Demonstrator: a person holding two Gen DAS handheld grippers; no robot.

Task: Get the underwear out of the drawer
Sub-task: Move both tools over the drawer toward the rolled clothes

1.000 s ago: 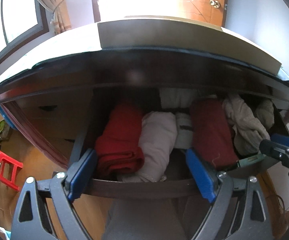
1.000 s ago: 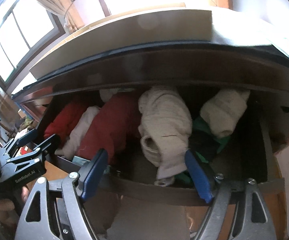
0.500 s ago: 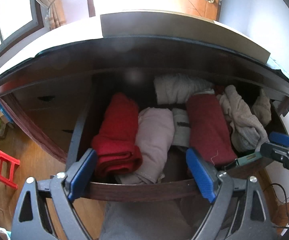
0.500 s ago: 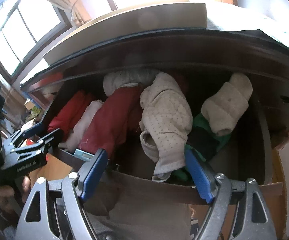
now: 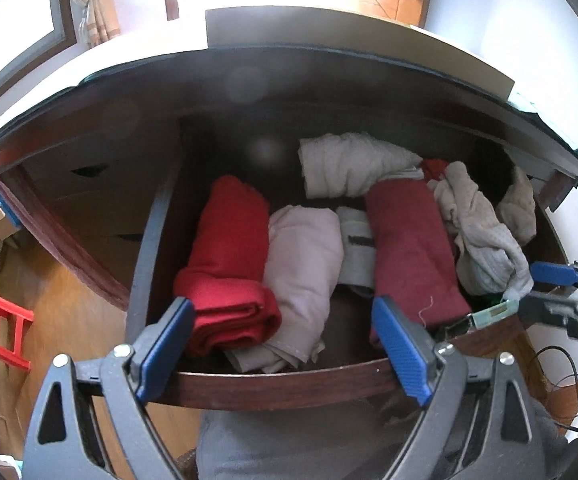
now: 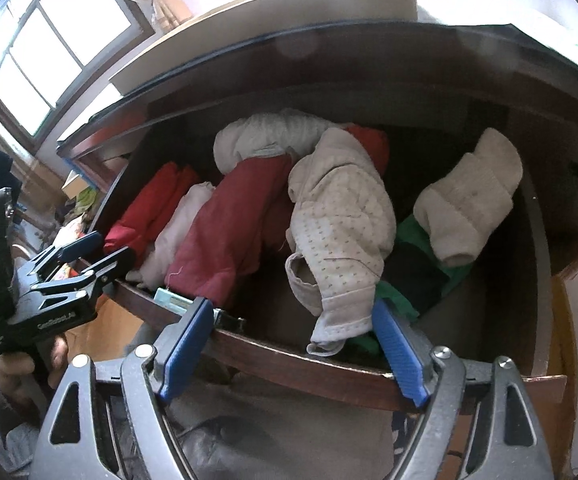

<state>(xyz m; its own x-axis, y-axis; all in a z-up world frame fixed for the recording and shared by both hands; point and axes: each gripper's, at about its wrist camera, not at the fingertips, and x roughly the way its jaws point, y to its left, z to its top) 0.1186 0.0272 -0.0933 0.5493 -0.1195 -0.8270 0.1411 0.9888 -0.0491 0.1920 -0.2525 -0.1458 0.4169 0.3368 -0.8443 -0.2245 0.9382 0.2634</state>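
The wooden drawer stands pulled out and packed with rolled clothes. A cream dotted pair of underwear lies in its middle, with the waistband hanging over the front edge. My right gripper hovers just above that edge. Its jaws are opening, and the waistband lies between them untouched. To the left, my left gripper hangs open over a bright red roll and a pale pink roll, gripping nothing. A dark red roll lies between the pink roll and the underwear.
The dark desk top overhangs the back of the drawer. A white roll sits at the back, and a beige roll over green cloth on the right. On the wooden floor to the left stands a red stool.
Both views have tipped downward, so more of the drawer's back shows, including the white roll. The right gripper has shifted a little along the drawer front.
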